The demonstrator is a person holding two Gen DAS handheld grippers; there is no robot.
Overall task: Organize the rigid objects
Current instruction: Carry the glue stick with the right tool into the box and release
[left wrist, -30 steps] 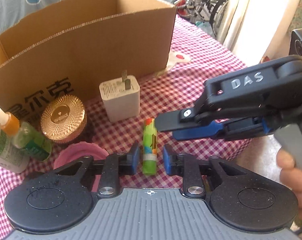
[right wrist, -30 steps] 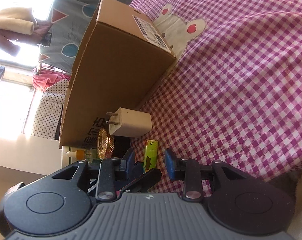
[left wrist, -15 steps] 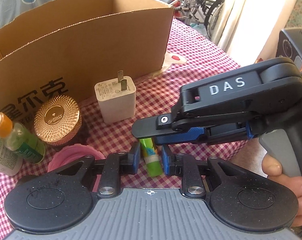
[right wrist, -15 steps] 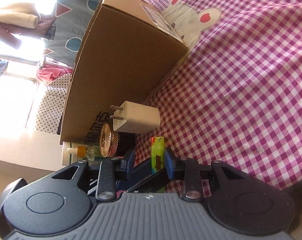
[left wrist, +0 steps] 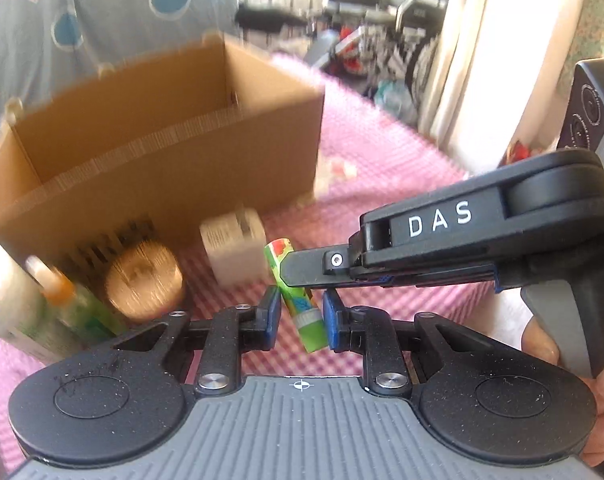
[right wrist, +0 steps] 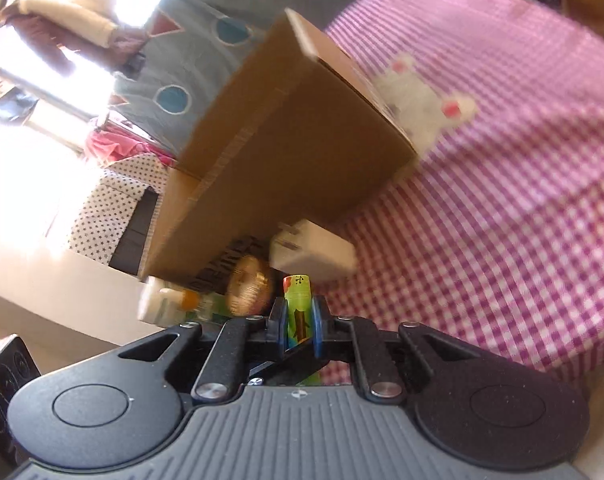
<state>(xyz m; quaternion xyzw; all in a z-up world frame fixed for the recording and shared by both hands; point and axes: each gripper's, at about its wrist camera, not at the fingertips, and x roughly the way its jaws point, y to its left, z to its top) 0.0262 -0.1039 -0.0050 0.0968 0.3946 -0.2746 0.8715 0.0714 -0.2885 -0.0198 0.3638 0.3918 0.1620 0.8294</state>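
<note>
1. Our right claw (right wrist: pixel 298 328) had pinched shut on the green glue stick (right wrist: pixel 297 312); a moment before, its pads had stood apart on either side of it.
2. Our left claw (left wrist: pixel 301 318) was at its narrowest setting, and the glue stick's white-ringed lower end (left wrist: pixel 310 324) sat between its blue pads. The right pad looked to touch it, but we could not tell whether the left pad pressed.
3. The glue stick was now clear of the checked tablecloth (left wrist: pixel 402 168), tilted, with its top leaning toward the white charger (left wrist: pixel 232 252). A second earlier it had lain flat on the cloth.
4. Both views had blurred and the cardboard box (left wrist: pixel 162 152) showed more of its open inside, which suggested both hands had risen.
5. We judged that the pickup was done and the carry to the box came next.
6. The gold-lidded jar (left wrist: pixel 144 286), the dropper bottle (left wrist: pixel 58 296) and the charger remained on the table beside the box, still to be sorted.
</note>
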